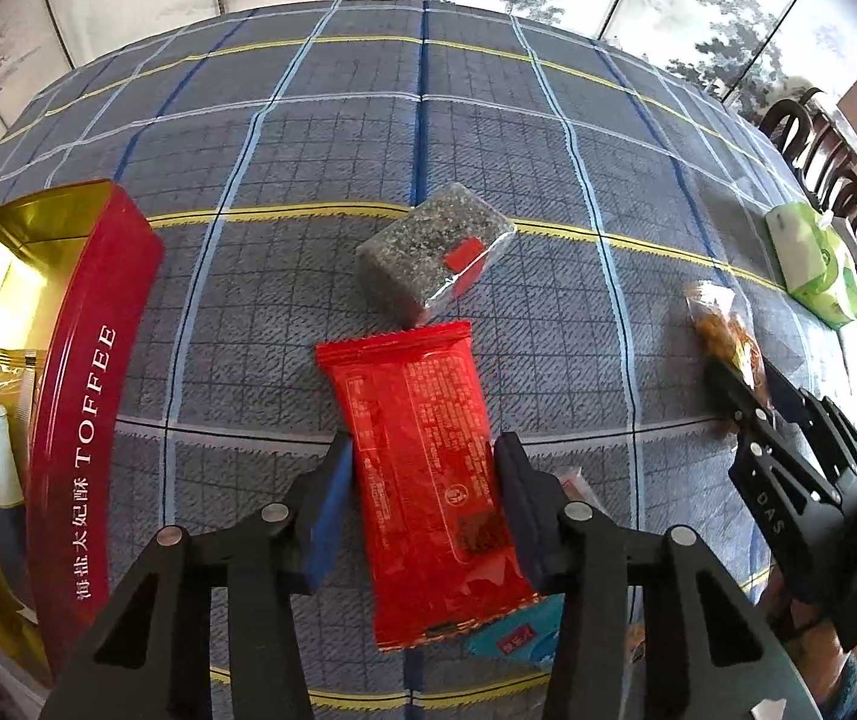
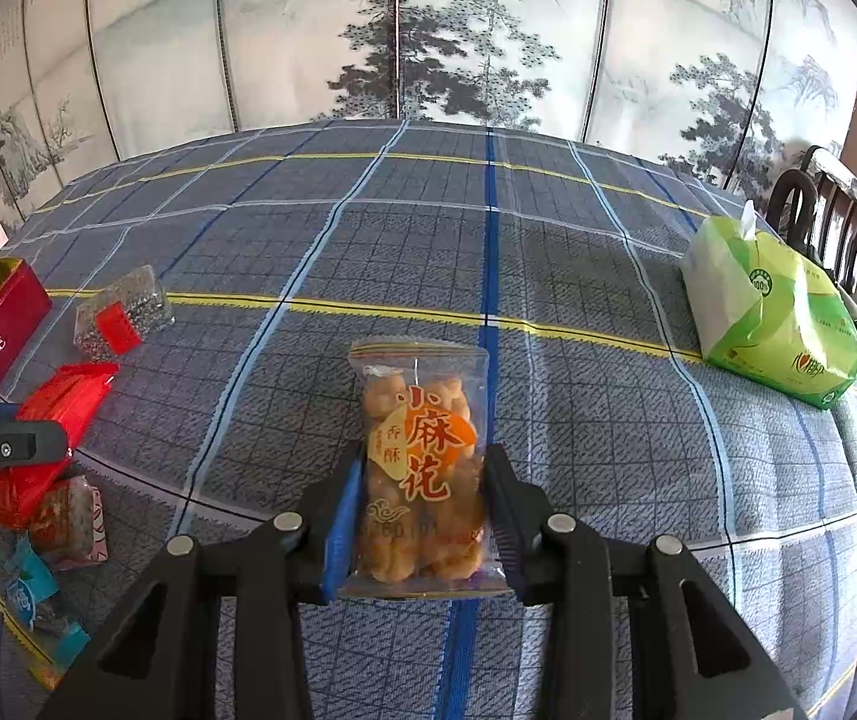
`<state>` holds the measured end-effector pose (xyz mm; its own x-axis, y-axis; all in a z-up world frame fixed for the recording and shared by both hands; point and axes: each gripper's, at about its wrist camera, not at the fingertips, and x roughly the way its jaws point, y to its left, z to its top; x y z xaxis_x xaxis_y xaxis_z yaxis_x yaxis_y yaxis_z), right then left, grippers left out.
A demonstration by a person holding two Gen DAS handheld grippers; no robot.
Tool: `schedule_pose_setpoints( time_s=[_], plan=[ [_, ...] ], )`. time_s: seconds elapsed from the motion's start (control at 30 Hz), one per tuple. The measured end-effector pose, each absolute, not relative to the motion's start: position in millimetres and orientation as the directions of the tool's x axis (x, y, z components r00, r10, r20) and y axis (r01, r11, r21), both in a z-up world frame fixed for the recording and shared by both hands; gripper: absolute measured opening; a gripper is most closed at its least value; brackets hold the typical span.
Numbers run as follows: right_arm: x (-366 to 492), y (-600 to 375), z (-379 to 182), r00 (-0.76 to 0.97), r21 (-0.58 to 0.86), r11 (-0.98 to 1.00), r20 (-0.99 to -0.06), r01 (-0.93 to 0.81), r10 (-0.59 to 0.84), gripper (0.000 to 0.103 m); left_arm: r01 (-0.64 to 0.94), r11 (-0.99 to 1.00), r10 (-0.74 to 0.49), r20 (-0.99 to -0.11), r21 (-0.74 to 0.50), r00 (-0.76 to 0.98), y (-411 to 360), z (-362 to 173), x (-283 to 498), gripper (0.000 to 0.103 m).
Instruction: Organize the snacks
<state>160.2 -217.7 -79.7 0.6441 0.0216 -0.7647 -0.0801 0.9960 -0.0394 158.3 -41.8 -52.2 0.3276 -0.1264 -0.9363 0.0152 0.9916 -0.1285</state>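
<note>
Both grippers are at the pick-up step. The left gripper [image 1: 422, 504] has its jaws against the sides of the red packet [image 1: 428, 480], which lies on the table [image 1: 488, 150]. The right gripper [image 2: 422, 516] clamps the twist bag [image 2: 422, 462]. I think the next move is to carry both into the toffee tin [image 1: 92, 360], at the left of the packet.
</note>
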Motion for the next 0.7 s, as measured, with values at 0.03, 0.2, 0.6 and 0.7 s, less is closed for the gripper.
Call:
schedule_pose_setpoints(
  time_s=[0.03,0.2,0.6,0.7],
  plan=[
    [160,-218,-80,0.644,-0.041,0.996,-0.765,-0.08,0.02,0.04,0.015,0.992,-0.123,-0.936,-0.125,0.329,-40,-52,157,0.042],
    [161,-219,-80,0.644,-0.039,0.996,-0.765,-0.08,0.022,0.04,0.031,0.993,-0.114,-0.935,-0.11,0.337,-34,-51,151,0.041],
    [161,-219,-80,0.644,-0.039,0.996,-0.765,-0.08,0.021,0.04,0.074,0.992,-0.118,-0.935,-0.099,0.334,-16,-42,127,0.041],
    [161,-220,-80,0.644,-0.039,0.996,-0.765,-0.079,0.021,0.04,0.095,0.991,-0.12,-0.931,-0.092,0.344,-13,-36,121,0.041]
  ],
)
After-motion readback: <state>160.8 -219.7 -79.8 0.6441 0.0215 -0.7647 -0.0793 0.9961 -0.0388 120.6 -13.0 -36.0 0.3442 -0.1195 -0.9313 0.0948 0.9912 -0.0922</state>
